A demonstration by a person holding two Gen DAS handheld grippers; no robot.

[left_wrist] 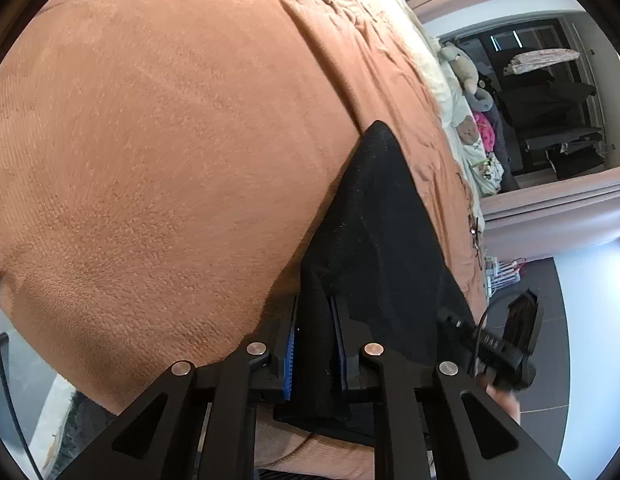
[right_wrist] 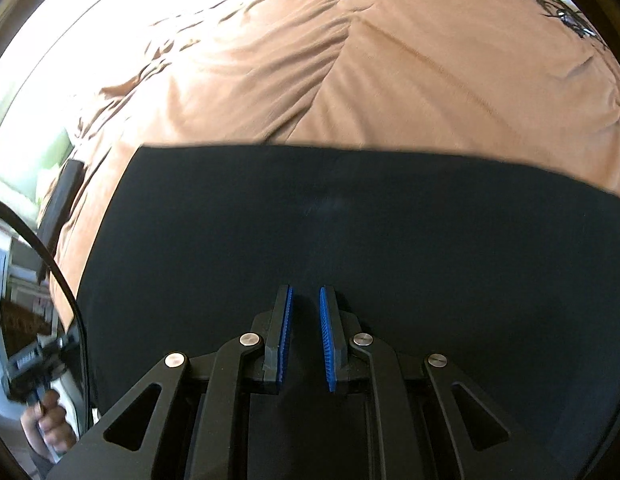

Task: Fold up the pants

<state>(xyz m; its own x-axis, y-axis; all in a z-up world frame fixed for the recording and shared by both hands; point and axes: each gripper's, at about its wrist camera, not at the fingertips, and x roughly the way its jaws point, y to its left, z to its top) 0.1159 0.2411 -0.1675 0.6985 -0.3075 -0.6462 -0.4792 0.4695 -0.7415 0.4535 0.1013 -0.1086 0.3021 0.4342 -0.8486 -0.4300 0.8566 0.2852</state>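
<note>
Black pants (left_wrist: 374, 208) lie on a brown bedspread (left_wrist: 170, 140). In the left wrist view a fold of them rises between the blue pads, and my left gripper (left_wrist: 314, 300) is shut on it. The cloth runs right toward my right gripper (left_wrist: 506, 344), held by a hand at the bed's edge. In the right wrist view the pants (right_wrist: 350, 216) spread as a flat dark sheet with a straight far edge. My right gripper (right_wrist: 306, 290) sits over them with its pads a narrow slit apart, pinching the thin cloth. The left gripper (right_wrist: 30, 364) and its hand (right_wrist: 50, 420) show at far left.
The brown bedspread (right_wrist: 390, 60) is wrinkled beyond the pants. A small dark wiry object (right_wrist: 566, 16) lies on it at the far right. Soft toys and pillows (left_wrist: 466, 68) sit at the bed's head. An open wardrobe (left_wrist: 550, 112) and grey tiled floor (left_wrist: 550, 320) lie beyond.
</note>
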